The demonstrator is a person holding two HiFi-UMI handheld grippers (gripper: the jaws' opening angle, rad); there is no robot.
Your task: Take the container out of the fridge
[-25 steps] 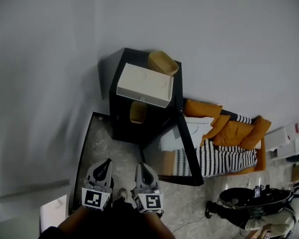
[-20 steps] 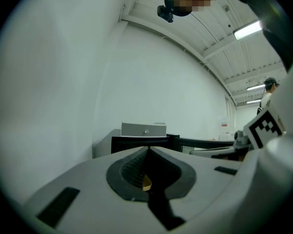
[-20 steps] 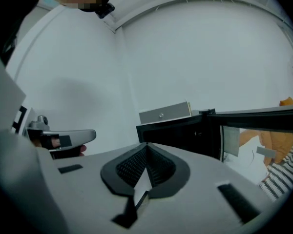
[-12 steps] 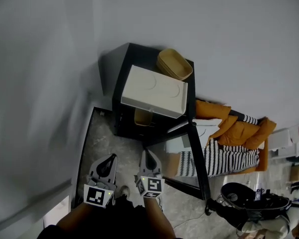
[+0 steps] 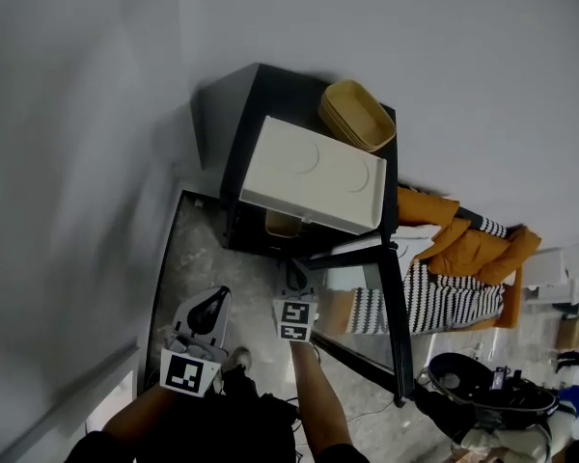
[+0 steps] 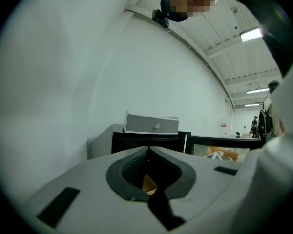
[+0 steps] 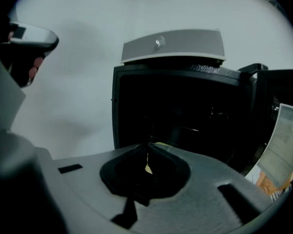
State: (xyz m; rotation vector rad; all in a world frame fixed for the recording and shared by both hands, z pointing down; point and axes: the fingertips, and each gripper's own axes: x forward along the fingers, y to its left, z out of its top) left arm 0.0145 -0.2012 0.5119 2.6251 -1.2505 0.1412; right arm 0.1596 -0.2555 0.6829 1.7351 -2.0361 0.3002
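Atop the fridge (image 5: 265, 95) a basket (image 5: 355, 116) shows only overhead; left hand-held gripper (image 5: 210, 309), right hand-held gripper (image 5: 293, 284) closed.

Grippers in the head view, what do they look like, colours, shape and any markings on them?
The light grey plastic left gripper and the matching right gripper have bodies that taper toward the tips. Each carries a white cube printed with black square markers at the hand end. Their fingers are lined with dark ribbed pads.
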